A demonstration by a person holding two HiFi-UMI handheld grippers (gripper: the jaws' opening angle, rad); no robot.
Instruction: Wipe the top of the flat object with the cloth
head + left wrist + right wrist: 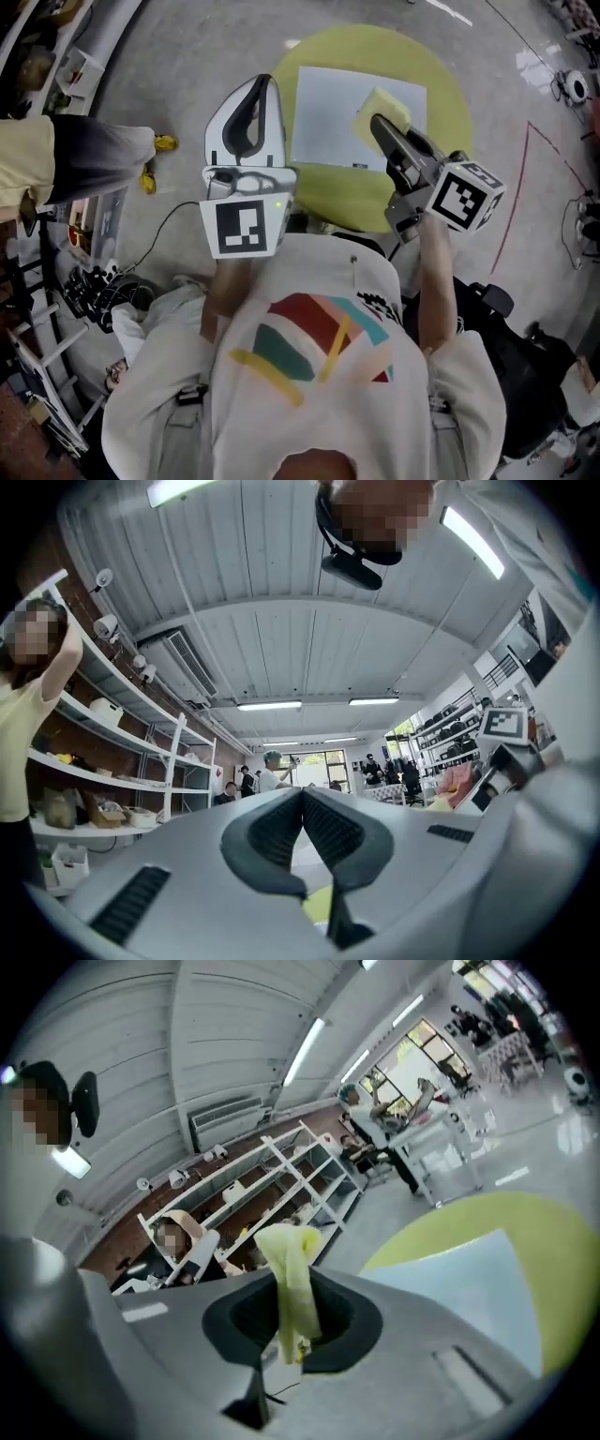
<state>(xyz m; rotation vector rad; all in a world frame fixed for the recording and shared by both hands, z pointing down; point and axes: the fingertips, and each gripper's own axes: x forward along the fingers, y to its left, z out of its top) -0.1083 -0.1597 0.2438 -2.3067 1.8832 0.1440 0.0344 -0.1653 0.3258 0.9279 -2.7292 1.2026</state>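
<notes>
My right hand-held gripper (380,127) is clamped shut on the yellow cloth (382,105), a folded wad of which sticks out past the jaw tips. The cloth is over the far right corner of the white flat sheet (328,117); I cannot tell whether it presses on the sheet. The sheet lies flat on the round yellow-green surface (356,202), which shows all around it. My left hand-held gripper (260,89) is just left of the sheet, by the surface's left edge, with its jaws closed tip to tip and nothing between them. A person in a pale yellow top (23,159) stands well to the left of the sheet.
</notes>
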